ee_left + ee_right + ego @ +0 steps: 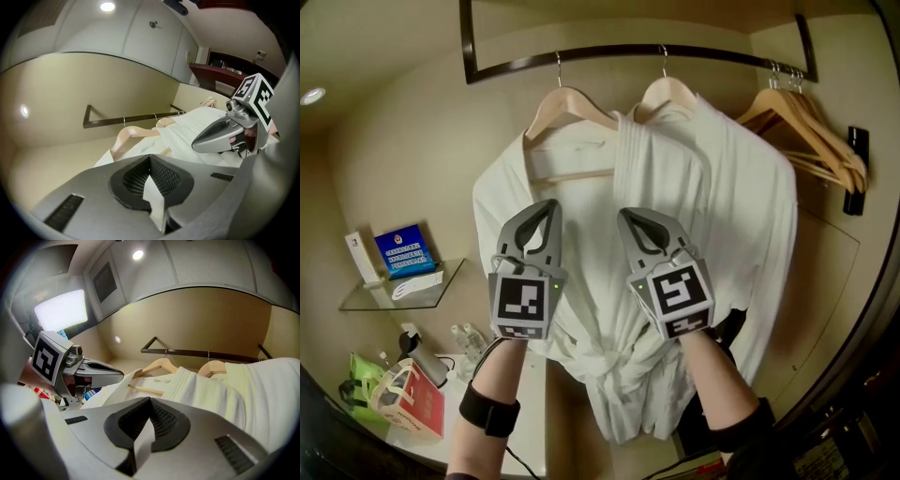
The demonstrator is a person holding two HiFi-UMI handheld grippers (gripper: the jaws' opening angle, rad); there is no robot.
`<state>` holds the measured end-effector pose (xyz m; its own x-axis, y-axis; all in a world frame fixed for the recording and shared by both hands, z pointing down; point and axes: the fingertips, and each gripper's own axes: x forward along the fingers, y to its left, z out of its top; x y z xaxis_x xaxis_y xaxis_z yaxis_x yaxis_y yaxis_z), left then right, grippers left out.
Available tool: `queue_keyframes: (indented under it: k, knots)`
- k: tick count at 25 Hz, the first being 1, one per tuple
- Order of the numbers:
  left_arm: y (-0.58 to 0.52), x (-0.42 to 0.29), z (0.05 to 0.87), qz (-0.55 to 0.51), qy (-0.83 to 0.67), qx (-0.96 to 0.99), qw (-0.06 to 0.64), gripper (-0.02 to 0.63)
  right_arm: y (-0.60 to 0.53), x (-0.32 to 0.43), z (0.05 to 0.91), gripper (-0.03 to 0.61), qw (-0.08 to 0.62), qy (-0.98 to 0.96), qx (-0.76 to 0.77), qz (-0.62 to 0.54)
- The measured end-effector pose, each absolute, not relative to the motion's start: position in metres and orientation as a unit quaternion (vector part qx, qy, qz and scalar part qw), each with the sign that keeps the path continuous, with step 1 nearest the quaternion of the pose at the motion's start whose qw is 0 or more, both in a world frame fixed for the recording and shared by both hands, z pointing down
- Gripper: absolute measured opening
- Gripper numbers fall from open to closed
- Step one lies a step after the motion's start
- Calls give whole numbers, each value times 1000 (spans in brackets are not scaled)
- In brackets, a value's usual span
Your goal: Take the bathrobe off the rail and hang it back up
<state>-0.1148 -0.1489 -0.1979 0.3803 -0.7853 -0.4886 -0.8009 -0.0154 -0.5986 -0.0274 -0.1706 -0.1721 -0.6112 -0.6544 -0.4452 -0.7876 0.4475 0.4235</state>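
Observation:
A white bathrobe (675, 216) hangs from the dark rail (675, 52) on wooden hangers (567, 105), its belt tied low at the front. Both grippers are raised in front of the robe, side by side and apart from the cloth. My left gripper (551, 206) is shut with nothing in it, below the left hanger. My right gripper (626, 216) is also shut and empty, below the collar. In the left gripper view the shut jaws (150, 158) point up at the robe (187, 133) and rail (136, 118). The right gripper view shows its jaws (151, 401) under the collar (187, 385).
Several empty wooden hangers (811, 127) hang at the rail's right end. A glass shelf (441, 286) on the left wall carries a blue box (403, 251). Below it a counter (530, 422) holds bottles (469, 339) and a red-and-white bag (408, 398).

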Motion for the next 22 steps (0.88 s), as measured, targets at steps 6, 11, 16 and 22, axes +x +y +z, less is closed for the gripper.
queue_keyframes:
  k: [6, 11, 16, 22]
  knots:
    - [-164, -116, -237, -22, 562, -682, 468, 3, -171, -33, -185, 25, 122, 838, -431, 312]
    - [-182, -115, -257, -48, 562, -668, 485, 25, -174, -37, -191, 25, 127, 837, -430, 314]
    - [-199, -120, -270, -65, 569, -654, 494, 119, -177, -42, -196, 25, 131, 836, -427, 317]
    - [-216, -123, -296, -91, 583, -618, 520, 264, -180, -43, -198, 25, 133, 835, -428, 319]
